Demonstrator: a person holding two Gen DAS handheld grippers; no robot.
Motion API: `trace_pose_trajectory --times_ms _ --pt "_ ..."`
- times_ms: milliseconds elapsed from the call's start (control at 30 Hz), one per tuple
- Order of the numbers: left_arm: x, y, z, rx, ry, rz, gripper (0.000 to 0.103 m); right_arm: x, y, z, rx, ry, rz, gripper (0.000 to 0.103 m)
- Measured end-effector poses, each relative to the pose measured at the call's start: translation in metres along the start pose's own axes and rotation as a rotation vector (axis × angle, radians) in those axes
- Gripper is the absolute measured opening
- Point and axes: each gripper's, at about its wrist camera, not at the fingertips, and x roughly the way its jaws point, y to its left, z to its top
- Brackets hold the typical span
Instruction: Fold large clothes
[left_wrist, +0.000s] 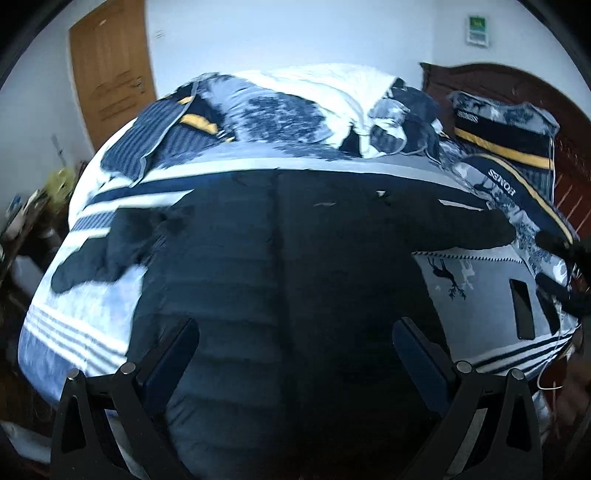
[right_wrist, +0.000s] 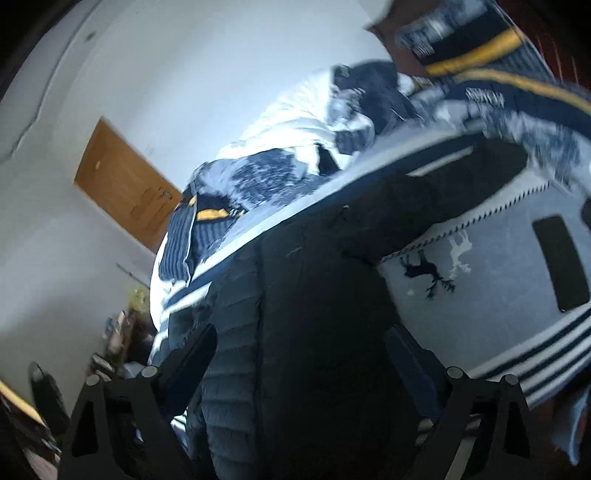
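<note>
A made bed (left_wrist: 92, 332) carrying a dark jacket and heaped bedding.

The bed wears a blue-and-white cover with dark stripes and small deer figures (left_wrist: 448, 277). A dark quilted jacket (left_wrist: 280, 280) lies spread flat across the near half, both sleeves stretched out to the sides. Beyond it a rumpled blue-and-white duvet (left_wrist: 295, 107) sits in a heap along the far side. Navy pillows with a yellow band (left_wrist: 506, 144) lean at the dark wooden headboard (left_wrist: 491, 79). A small dark rectangular object (left_wrist: 521, 314) rests on the cover beside the jacket.
</note>
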Motion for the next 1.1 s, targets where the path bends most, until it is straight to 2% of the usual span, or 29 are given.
trace_pose_trajectory --times_ms 100,200,367,433,533,600,667,767,800,833,867,900,933,1000,1100 --pt "0.03 -0.024 0.018 0.025 0.002 -0.023 0.103 0.019 -0.038 0.041 0.031 -0.009 -0.061 0.094" --pt "0.062 -0.042 0.027 0.022 0.019 -0.069 0.103 0.047 -0.084 0.085 0.074 -0.008 -0.156 0.094" --pt "0.11 -0.061 0.035 -0.009 0.052 -0.153 0.103 0.096 -0.186 0.16 0.232 -0.011 -0.226 0.093" --pt "0.12 -0.064 0.036 -0.012 0.059 -0.15 0.103 0.122 -0.232 0.19 0.272 0.013 -0.312 0.093" --pt "0.132 -0.061 0.033 -0.014 0.056 -0.132 0.103 0.153 -0.277 0.21 0.328 0.075 -0.354 0.093" --pt "0.139 -0.058 0.028 -0.011 0.065 -0.119 0.103 0.169 -0.297 0.214 0.335 0.07 -0.406 0.093" --pt "0.148 -0.056 0.021 -0.004 0.096 -0.118 0.103 0.181 -0.312 0.215 0.356 0.058 -0.408 0.091" --pt "0.153 -0.053 0.011 0.005 0.136 -0.117 0.103 0.187 -0.322 0.217 0.371 0.006 -0.415 0.078" --pt "0.153 -0.052 0.009 0.008 0.143 -0.112 0.103 0.193 -0.322 0.221 0.353 0.002 -0.434 0.066" --pt "0.152 -0.049 0.007 0.009 0.147 -0.108 0.103 0.198 -0.32 0.225 0.322 0.011 -0.47 0.05" --pt "0.149 -0.046 0.005 0.005 0.15 -0.106 0.103 0.203 -0.318 0.23 0.297 0.019 -0.509 0.043" --pt "0.144 -0.04 0.004 -0.003 0.15 -0.105 0.103 0.204 -0.315 0.233 0.299 0.022 -0.527 0.023" --pt "0.14 -0.036 0.002 -0.012 0.149 -0.105 0.103 0.203 -0.308 0.235 0.304 0.023 -0.543 0.008" --pt "0.13 -0.026 -0.002 -0.033 0.145 -0.107 0.103 0.186 -0.267 0.241 0.211 -0.028 -0.619 0.007" --pt "0.116 -0.01 -0.007 -0.064 0.135 -0.114 0.103 0.151 -0.173 0.234 0.01 -0.121 -0.561 0.006"
